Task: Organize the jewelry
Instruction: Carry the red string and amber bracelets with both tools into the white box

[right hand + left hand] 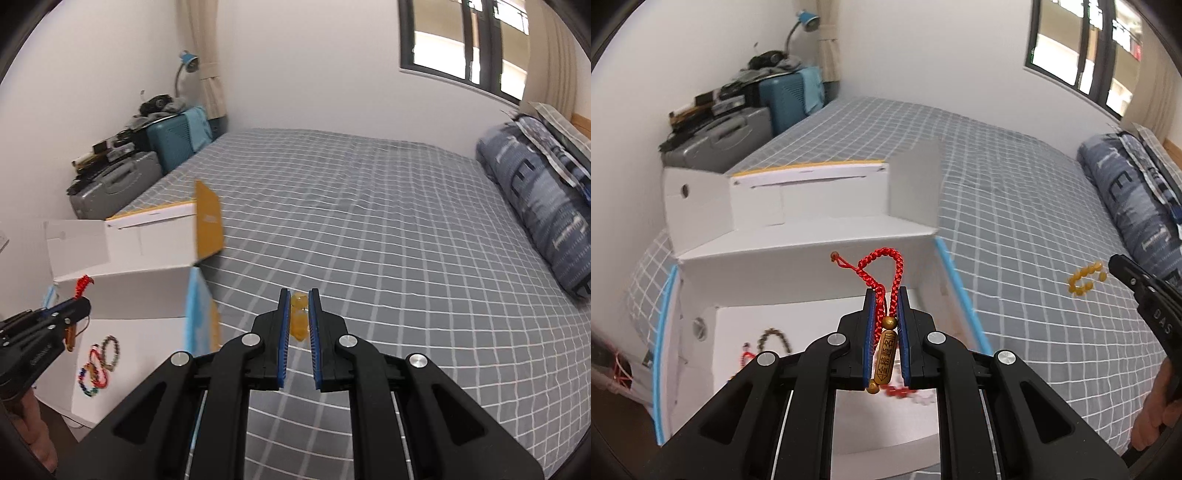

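Left gripper point(886, 332) clenched on the red braided cord bracelet with brass tube charm point(884, 325), held over the open white cardboard box point(812, 258) at 12 o'clock. Step: deposit. Next: lower, release inside. Right gripper point(298, 325) straddles the yellow bead bracelet point(298, 317) on the grey checked bed point(406, 258); jaws narrow, grasp unclear.

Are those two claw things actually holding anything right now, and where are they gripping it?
The left gripper pinches the red braided bracelet by its cord near the gold charm. The right gripper holds nothing; it frames the yellow bead bracelet.
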The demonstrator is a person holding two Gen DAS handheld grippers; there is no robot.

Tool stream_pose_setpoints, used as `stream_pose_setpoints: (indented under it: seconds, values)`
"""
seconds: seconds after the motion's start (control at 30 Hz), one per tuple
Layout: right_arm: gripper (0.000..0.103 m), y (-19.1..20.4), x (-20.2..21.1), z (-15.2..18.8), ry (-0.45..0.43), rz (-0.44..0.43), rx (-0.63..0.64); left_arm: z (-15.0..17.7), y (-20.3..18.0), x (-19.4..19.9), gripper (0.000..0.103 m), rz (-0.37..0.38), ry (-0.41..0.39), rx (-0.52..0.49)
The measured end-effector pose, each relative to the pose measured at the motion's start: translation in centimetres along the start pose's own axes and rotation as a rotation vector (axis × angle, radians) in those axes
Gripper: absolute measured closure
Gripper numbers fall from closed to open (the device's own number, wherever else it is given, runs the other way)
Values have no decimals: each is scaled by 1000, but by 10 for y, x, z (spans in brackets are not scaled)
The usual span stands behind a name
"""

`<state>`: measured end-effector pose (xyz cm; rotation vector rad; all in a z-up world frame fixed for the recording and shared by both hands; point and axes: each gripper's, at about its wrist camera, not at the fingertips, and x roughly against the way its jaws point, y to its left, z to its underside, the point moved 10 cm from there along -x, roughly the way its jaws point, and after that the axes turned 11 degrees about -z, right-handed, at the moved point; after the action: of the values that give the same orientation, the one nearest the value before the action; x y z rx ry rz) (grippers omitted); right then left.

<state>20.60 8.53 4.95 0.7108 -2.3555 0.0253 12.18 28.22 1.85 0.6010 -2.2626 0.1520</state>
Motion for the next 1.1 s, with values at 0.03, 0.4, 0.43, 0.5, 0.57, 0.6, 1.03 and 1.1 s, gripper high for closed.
stream_pose_setpoints:
  seconds: [0.03, 0.4, 0.43, 0.5, 0.57, 0.6, 1.03, 1.1]
  values:
    - [94, 7, -2, -1, 0, -7, 7, -1, 8, 0, 93, -8, -1, 8]
    - [94, 90, -16, -6, 1, -90, 102, 4, 66, -9, 93, -92, 23, 57]
    - [94, 95, -18, -5, 4, -95, 109, 5, 69, -9, 92, -98, 25, 61]
    - [94, 108, -22, -3, 11, -109, 122, 6, 75, -12, 93, -107, 35, 65]
    - [94, 121, -29, 1, 26, -125, 135, 9, 80, -17, 93, -115, 50, 72]
    - [94, 127, -33, 4, 35, -132, 143, 11, 83, -20, 92, -122, 57, 73]
    - [94, 168, -103, 54, 217, -181, 195, 53, 107, -82, 92, -139, 247, 76]
    - [94, 169, -112, 61, 247, -176, 201, 59, 108, -89, 92, -139, 274, 77]
